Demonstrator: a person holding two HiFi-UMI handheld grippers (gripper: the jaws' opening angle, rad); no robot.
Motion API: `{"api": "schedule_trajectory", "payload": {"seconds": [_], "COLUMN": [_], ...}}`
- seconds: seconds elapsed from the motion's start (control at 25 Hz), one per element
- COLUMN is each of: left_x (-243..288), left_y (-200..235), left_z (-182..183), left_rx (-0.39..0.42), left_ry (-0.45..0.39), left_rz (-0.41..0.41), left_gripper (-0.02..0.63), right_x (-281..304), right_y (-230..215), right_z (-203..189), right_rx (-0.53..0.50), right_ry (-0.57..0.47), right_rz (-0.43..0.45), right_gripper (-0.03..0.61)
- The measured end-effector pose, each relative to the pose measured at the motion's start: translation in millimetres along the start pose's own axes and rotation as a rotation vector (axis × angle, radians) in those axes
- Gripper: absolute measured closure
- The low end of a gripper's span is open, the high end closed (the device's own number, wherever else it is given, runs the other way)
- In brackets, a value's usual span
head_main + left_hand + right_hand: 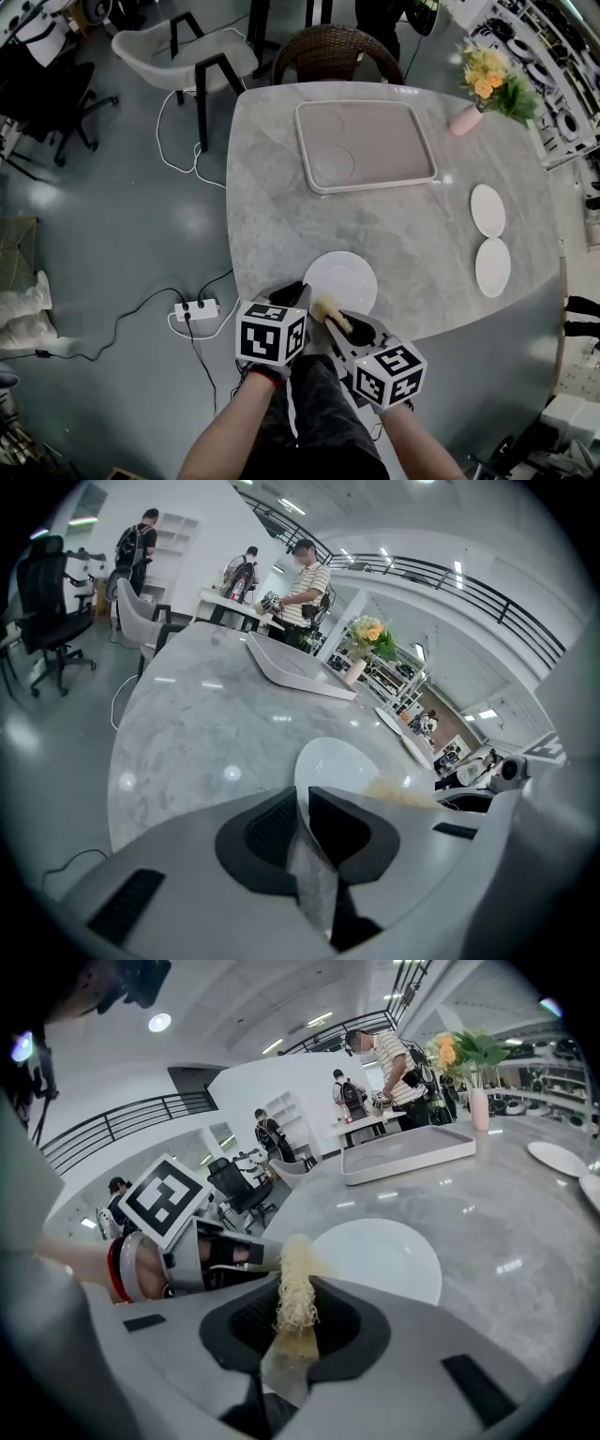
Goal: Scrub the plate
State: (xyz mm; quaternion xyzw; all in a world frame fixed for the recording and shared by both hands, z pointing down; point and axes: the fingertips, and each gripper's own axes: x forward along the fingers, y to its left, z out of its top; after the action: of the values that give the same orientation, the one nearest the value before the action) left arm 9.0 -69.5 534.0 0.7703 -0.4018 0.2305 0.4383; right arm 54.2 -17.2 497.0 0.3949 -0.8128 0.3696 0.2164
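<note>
On the grey marble tabletop [281, 187], the left hand-held gripper [294, 292] clamps the white plate [345, 274] by its near rim; the right hand-held gripper [337, 324] pinches a yellow fibrous scrubber [329, 308] at the plate's edge

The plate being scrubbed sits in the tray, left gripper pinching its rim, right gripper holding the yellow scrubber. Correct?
Wrong on place: the head view shows the plate on the bare table at its near edge, well apart from the tray. The left gripper does pinch its rim, and the right gripper holds the yellow scrubber.
</note>
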Motion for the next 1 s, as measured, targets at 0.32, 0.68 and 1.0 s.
{"api": "schedule_trajectory", "payload": {"seconds": [0.32, 0.68, 1.0], "left_x": [-1.1, -2.0, -2.7], "left_y": [0.5, 0.8, 0.0], "left_z": [-0.4, -2.7, -3.7], "left_rx": [0.0, 0.0, 0.011], "left_ry": [-0.001, -0.001, 0.007], "left_rz": [0.001, -0.001, 0.003], "left_gripper": [0.565, 0.565, 0.565], "right_x": [25.2, 19.5, 2.1], "right_y": [-8.1, -45.7, -69.1], "right_z": [25.6, 36.9, 39.0], "right_rx": [-0.043, -0.075, -0.101], "right_ry": [-0.021, -0.046, -0.07], "right_rz": [-0.012, -0.106, -0.183], "right_gripper": [0.505, 0.505, 0.505]}}
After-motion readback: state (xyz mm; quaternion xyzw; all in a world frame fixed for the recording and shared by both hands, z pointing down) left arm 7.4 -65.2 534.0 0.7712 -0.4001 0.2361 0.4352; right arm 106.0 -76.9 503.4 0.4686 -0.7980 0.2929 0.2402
